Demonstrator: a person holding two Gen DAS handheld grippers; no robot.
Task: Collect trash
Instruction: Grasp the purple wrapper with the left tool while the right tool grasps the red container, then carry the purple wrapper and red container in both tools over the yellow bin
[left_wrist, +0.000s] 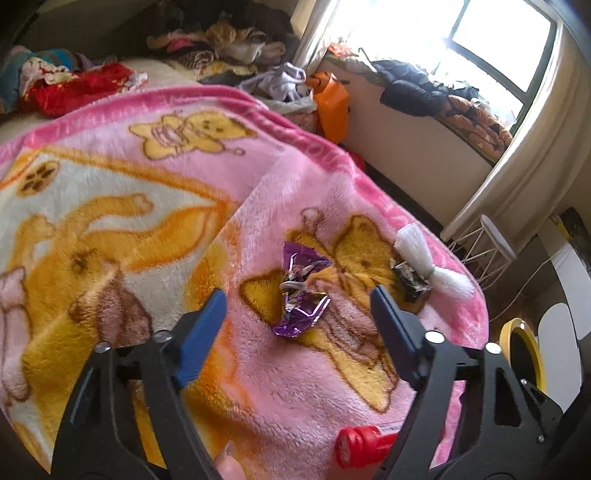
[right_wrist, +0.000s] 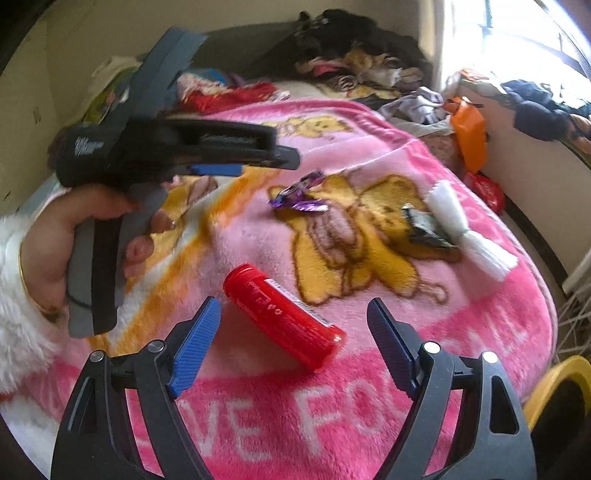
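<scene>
1. Left gripper (left_wrist: 297, 301): jaws spread, empty, above a crinkled purple foil wrapper (left_wrist: 301, 291) on the fleecy pink blanket (left_wrist: 295, 387).
2. Right gripper (right_wrist: 293, 314): jaws spread around a smooth red cylinder (right_wrist: 284, 315), untouched; black wrapper (right_wrist: 424, 230) at two o'clock.

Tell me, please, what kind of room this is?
Most likely a bedroom: a bed under a pink blanket, clothes heaped at its far end, and a curtained window.

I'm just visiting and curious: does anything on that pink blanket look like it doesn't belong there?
Yes. Litter lies on the pink blanket: a crumpled purple wrapper, a dark wrapper beside a white tassel, and a red tube lying on its side. A bed is an odd place for them.
</scene>
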